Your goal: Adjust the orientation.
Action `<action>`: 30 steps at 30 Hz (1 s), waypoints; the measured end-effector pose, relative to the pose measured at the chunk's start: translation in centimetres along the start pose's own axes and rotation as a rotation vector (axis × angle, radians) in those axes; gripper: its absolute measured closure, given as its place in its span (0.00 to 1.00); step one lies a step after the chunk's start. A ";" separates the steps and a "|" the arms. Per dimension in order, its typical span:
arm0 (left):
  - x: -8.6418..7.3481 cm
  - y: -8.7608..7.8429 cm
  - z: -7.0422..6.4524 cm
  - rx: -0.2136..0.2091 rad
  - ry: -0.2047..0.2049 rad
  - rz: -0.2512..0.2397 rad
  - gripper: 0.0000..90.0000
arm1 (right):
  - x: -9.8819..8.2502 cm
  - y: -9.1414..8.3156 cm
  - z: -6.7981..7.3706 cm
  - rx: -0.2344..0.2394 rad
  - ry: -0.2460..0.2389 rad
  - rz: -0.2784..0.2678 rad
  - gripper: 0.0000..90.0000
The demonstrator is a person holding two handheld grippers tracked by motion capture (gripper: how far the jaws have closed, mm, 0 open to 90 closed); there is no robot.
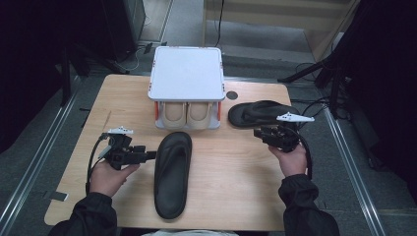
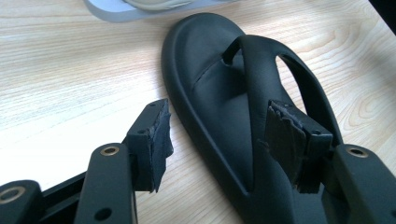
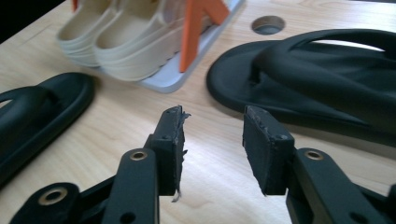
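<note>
Fingers (image 2: pixel 154 140) spread, left gripper (image 1: pixel 147 156) level beside sandal (image 1: pixel 172 172)

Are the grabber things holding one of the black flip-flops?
No, nothing is held. The left gripper is open, one of its fingers over the near flip-flop without pinching it. The right gripper is open over bare table.

1. No text, label, brand, number or sign can be read in any of the three views.
2. The two black flip-flops (image 1: pixel 173 172) (image 1: pixel 263 113), the beige shoes (image 1: pixel 186 115) and the white rack (image 1: pixel 186 73) on the surface (image 1: pixel 231 167) carry no legible marking.
</note>
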State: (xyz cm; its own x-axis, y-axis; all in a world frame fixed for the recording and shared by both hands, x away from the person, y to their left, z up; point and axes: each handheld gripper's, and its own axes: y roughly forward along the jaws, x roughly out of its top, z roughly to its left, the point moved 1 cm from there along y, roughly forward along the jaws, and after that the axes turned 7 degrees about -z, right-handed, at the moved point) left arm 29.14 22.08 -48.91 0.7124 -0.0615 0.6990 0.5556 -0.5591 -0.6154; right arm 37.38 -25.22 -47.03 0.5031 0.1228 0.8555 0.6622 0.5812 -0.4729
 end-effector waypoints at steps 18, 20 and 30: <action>0.1 0.2 0.0 -0.001 0.008 -0.008 0.46 | 1.1 1.5 -5.7 -0.119 0.023 -0.023 0.92; 0.0 0.1 0.0 -0.007 0.006 -0.006 0.46 | 1.2 1.5 -6.1 -0.128 0.027 -0.041 0.98; -0.5 -0.3 0.0 0.008 0.002 -0.005 0.45 | 1.7 2.6 -8.9 -0.132 0.079 -0.015 1.00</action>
State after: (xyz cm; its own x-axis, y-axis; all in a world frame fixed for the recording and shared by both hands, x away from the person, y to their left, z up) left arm 28.67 22.27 -49.07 0.7086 -0.0599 0.7031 0.5628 -0.5530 -0.6144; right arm 44.89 -30.68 -48.64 0.5314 0.0488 0.8457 0.7346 0.4707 -0.4887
